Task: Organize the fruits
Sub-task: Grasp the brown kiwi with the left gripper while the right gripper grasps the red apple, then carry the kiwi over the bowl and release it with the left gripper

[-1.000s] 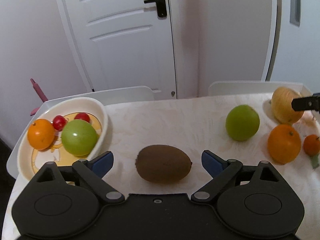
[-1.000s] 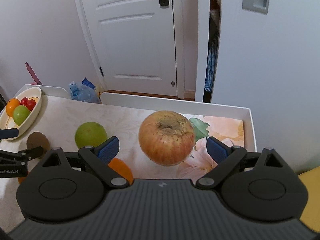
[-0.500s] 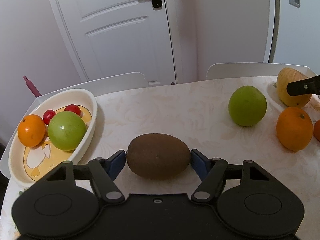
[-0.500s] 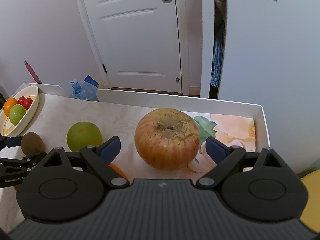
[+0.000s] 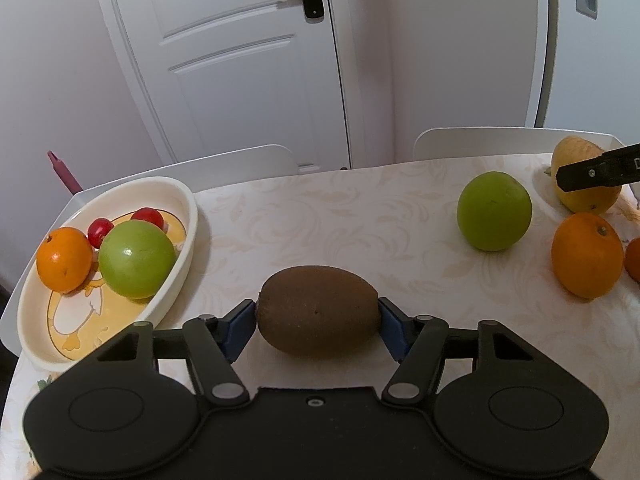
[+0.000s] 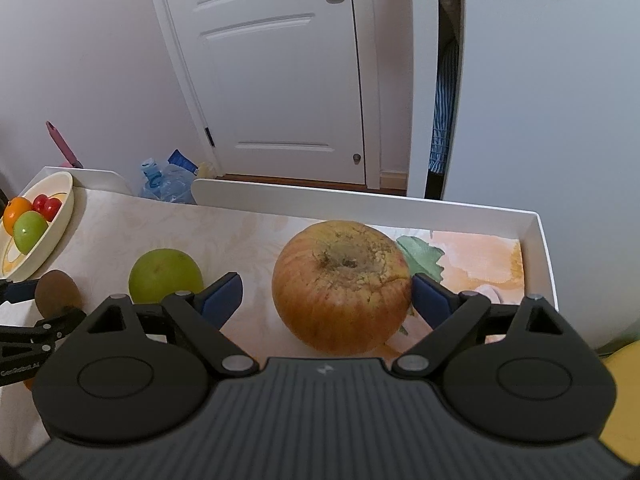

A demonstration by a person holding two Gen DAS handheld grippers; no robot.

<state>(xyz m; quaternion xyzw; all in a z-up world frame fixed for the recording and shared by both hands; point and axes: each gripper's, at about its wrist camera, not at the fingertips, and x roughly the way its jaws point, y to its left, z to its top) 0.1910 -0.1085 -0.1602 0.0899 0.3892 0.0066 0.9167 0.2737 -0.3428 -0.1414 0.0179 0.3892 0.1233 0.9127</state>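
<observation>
My left gripper (image 5: 318, 320) is shut on a brown kiwi (image 5: 318, 312), just right of a cream oval bowl (image 5: 182, 248) that holds an orange (image 5: 64, 260), a green apple (image 5: 136, 260) and two red cherry tomatoes (image 5: 146, 216). My right gripper (image 6: 326, 296) is open around a large reddish-yellow apple (image 6: 342, 286); its right pad is at the apple's side and its left pad stands apart. The apple rests on the table. A green apple (image 5: 494, 210) and an orange (image 5: 586, 254) lie between the two grippers.
A small orange fruit (image 5: 634, 258) sits at the right edge. The table (image 5: 320, 216) has a raised white rim (image 6: 360, 200). Plastic bottles (image 6: 168, 180) stand on the floor beyond it, before a white door (image 6: 280, 60).
My left gripper closed on the kiwi and has lifted it slightly. My right gripper moved closer around the large apple, its right pad now against the apple.
</observation>
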